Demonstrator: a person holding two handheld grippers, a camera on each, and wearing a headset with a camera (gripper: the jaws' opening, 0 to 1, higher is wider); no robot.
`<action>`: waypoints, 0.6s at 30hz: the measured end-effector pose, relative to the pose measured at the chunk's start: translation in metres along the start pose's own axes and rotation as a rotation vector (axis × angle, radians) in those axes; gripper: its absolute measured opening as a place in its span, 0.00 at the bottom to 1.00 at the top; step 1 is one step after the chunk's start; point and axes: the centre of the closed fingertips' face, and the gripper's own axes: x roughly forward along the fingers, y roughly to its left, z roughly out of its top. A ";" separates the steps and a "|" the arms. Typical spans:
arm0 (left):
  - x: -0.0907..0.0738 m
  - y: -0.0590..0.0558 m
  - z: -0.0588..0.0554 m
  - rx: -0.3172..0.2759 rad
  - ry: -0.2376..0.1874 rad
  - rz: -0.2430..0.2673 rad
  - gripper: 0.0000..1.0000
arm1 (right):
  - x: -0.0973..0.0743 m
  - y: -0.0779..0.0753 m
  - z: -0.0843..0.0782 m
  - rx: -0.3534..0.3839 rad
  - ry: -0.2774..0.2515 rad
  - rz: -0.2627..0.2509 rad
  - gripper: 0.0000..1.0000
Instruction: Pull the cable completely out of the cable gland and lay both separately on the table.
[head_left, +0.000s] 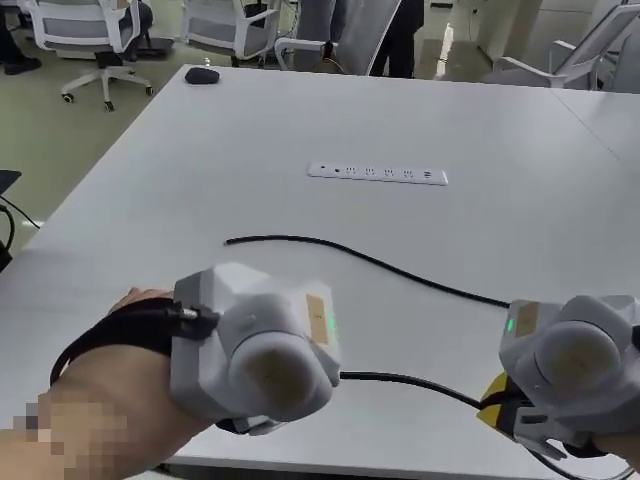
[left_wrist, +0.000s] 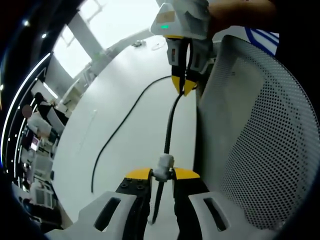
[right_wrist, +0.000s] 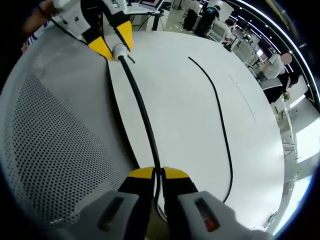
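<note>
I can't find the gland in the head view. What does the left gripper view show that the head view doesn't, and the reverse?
Left gripper view adds: the white cable gland held in the fingers of the left gripper, the right gripper shut on the black cable, and a mesh chair back. Head view adds: a power strip and a mouse farther up the table. Both share the cable's loose length lying on the table.

Cable (head_left: 405, 379) partly behind left gripper (left_wrist: 162, 175)
</note>
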 end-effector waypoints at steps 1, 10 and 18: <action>0.000 0.000 0.000 -0.001 0.000 0.000 0.17 | 0.000 -0.001 -0.002 0.008 0.004 -0.001 0.04; -0.001 -0.001 0.000 -0.008 -0.003 0.002 0.17 | 0.005 -0.006 -0.023 0.028 0.061 -0.021 0.04; -0.003 0.001 -0.002 -0.014 0.001 0.012 0.17 | 0.010 0.008 -0.025 0.040 0.071 0.053 0.13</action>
